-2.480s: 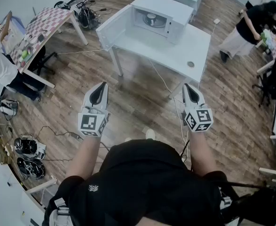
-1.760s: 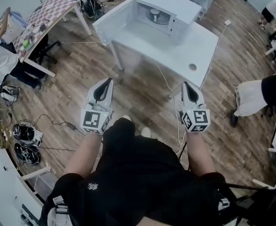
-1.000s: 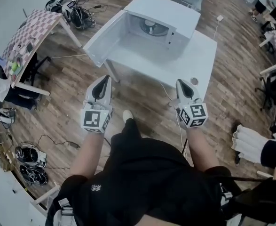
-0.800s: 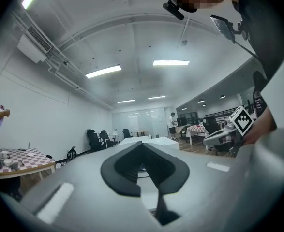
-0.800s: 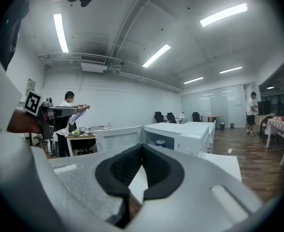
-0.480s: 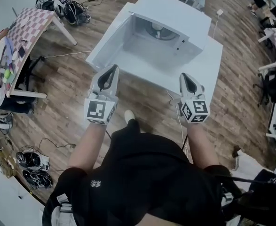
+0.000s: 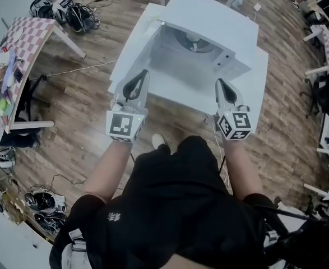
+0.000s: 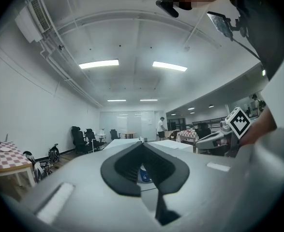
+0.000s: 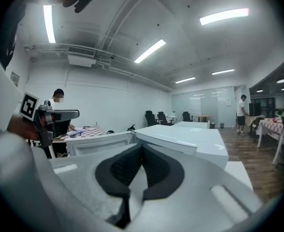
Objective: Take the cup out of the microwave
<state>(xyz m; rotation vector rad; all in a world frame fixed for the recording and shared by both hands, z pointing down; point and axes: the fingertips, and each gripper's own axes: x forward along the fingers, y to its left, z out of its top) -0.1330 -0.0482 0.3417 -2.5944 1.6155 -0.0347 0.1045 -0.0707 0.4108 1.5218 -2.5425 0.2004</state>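
Note:
In the head view a white microwave [image 7: 217,18] stands on a white table [image 7: 258,88] with its door [image 7: 131,49] swung open to the left. A white cup [image 7: 193,37] sits inside on the turntable. My left gripper [image 7: 143,73] is shut and empty, level in front of the open cavity near the door. My right gripper [image 7: 220,83] is also shut and empty, over the table's front before the microwave's right side. The left gripper view shows the cup [image 8: 145,174], with a blue mark, through the gap under the shut gripper [image 8: 142,144]. The right gripper [image 9: 142,146] faces the microwave [image 9: 185,135].
A checkered table [image 7: 15,58] with clutter stands at the left, with helmets and cables [image 7: 69,15] on the wood floor beyond it. More desks [image 7: 327,83] line the right side. A person [image 8: 160,127] stands far off by office chairs [image 8: 81,138].
The person has walked up to the table. Both shut grippers moved forward from over the floor to just in front of the open microwave.

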